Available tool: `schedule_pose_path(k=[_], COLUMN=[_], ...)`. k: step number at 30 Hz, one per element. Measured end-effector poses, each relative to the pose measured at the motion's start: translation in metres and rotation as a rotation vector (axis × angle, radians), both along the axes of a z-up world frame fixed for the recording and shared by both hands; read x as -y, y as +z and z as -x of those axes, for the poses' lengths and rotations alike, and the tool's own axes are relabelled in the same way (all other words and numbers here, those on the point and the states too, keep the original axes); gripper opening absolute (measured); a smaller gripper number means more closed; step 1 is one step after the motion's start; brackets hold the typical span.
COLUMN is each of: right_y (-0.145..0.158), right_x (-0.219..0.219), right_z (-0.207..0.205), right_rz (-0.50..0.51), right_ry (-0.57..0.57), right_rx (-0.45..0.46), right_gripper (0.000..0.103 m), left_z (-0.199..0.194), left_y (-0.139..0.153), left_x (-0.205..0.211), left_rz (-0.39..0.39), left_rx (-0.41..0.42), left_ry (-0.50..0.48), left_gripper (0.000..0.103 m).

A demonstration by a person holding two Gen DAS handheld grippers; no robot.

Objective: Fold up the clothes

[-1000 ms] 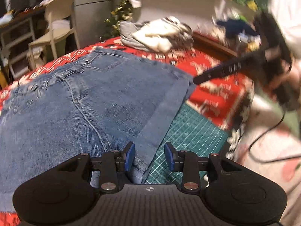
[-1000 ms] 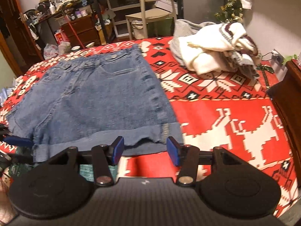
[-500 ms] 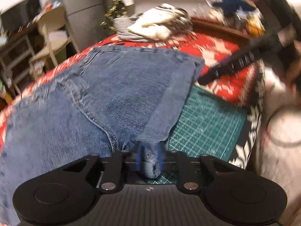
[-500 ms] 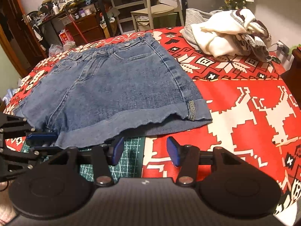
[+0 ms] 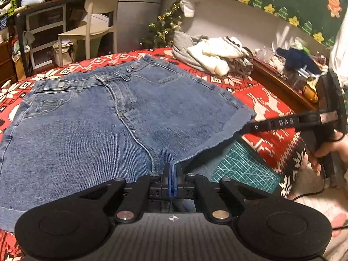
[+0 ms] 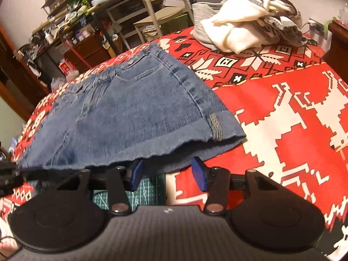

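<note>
While the denim shorts lie spread on the red patterned cloth, their cuffed hem is pinched by the left gripper; the right gripper is held unclenched at the hem. Thick, floppy denim is best taken by its cuffs.
</note>
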State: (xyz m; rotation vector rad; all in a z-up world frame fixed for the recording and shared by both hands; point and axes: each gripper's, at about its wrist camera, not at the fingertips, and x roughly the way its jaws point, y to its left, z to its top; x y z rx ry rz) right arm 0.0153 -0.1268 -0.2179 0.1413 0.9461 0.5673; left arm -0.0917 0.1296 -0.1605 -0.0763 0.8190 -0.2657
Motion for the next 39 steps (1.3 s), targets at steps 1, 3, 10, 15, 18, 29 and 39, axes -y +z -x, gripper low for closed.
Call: schedule_pose_path(k=[1,3,10,15,18,29,39], right_y=[0.0,0.0,0.009,0.007,0.004,0.01,-0.004], right_x=[0.0,0.0,0.021,0.037,0.04,0.029,0.018], right_z=[0.0,-0.002,-0.005,-0.011,-0.012,0.007,0.011], right_rz=[0.0,0.001,0.022,0.011,0.006,-0.11,-0.129], right_ry=[-0.004,-0.009,-0.074,-0.119,-0.125,-0.088,-0.074], right_rx=[0.0,-0.001,0.036,0.036,0.028,-0.019,-0.086], right_gripper=[0.053,0.053,0.053,0.053,0.054,0.043,0.031], left_z=[0.001,0.002,0.009,0.016,0.016,0.017,0.017], left_y=[-0.001,-0.003,-0.015,-0.016,-0.015,0.001,0.002], left_x=[0.003,0.005,0.012,0.014,0.015,0.022,0.04], left_rz=[-0.005,-0.002,0.0,-0.026,-0.032,-0.041,-0.072], left_rx=[-0.002,-0.012,-0.054,-0.054,-0.052,0.008,0.032], left_ry=[-0.009,-0.02,-0.025,-0.014,-0.002,-0.01,-0.076], left_gripper=[0.002,0.004,0.014,0.017,0.018,0.029,0.027])
